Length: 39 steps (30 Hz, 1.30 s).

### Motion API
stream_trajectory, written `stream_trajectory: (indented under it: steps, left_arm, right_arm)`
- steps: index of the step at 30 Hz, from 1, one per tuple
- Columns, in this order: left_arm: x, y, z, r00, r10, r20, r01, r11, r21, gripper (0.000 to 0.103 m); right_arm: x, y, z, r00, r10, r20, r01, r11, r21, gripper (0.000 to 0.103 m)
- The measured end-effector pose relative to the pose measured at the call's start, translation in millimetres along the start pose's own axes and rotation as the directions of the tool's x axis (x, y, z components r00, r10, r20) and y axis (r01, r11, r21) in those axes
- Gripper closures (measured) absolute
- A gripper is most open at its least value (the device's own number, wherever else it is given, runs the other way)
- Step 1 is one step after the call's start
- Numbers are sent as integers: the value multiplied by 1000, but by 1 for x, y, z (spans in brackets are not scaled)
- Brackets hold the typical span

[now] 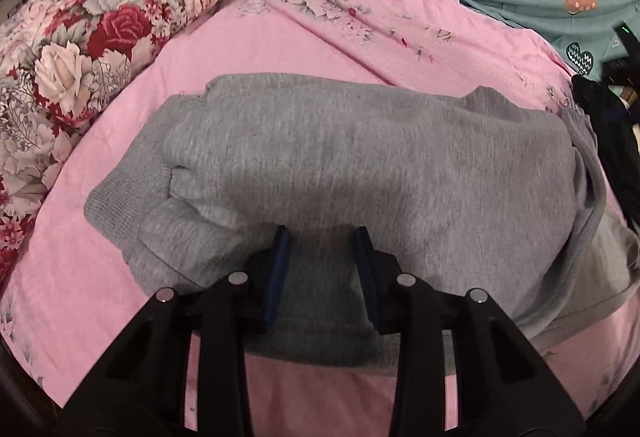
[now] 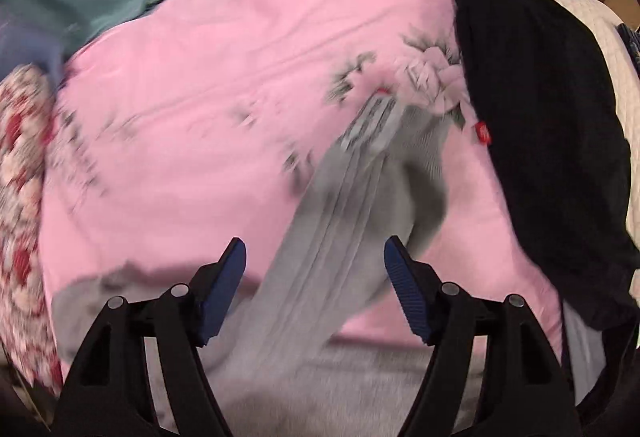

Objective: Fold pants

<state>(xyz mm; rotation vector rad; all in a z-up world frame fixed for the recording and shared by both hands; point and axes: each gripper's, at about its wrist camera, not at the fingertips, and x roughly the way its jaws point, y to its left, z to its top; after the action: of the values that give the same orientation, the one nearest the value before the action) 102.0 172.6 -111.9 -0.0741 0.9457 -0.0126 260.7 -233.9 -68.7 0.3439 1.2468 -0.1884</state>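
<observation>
Pink bedsheet (image 1: 100, 277) bears the folded grey pants (image 1: 340, 157), a floral quilt (image 1: 100, 17) beside them. Left gripper (image 1: 322, 237) stands parted over the pants, pinching nothing; right gripper (image 2: 314, 249) is spread wide above a blurred grey cuff, a black garment (image 2: 540, 137) nearby

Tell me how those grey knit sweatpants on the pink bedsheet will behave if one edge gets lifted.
The grey knit sweatpants would probably flop and drape: they lie in soft folds. Their ribbed cuff looks stretchy, so it may give when pulled. Lying on the wrinkled pink bedsheet, they may drag it along if pushed.
</observation>
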Motion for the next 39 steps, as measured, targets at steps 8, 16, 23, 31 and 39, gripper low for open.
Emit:
stream_trajectory:
  steps: [8,16,23,31,39]
  left_arm:
    - [2,6,5,999,-51,-9,51,999,-17,65]
    - [2,5,6,997,-70,-12,70,998,-4,57]
    - [2,5,7,997,-77,-17,77,997,-1,57]
    - [2,22,14,974,-206,-92,207,978,1,55]
    - [0,20,21,974,-187,-129,184,982,-38,55]
  right_arm:
    - [85,21,54,941,-298,-160,307,951,32,39]
    - [59,-20,26,970,-203,-134,216,972,88,95]
    - [-77,-90,-67,993,-6,114,-10,989,146,95]
    - [-37,-200,-210,976,158,148,-200,918,341,95]
    - [1,-237,-250,911,332,243,-408,804,432,89]
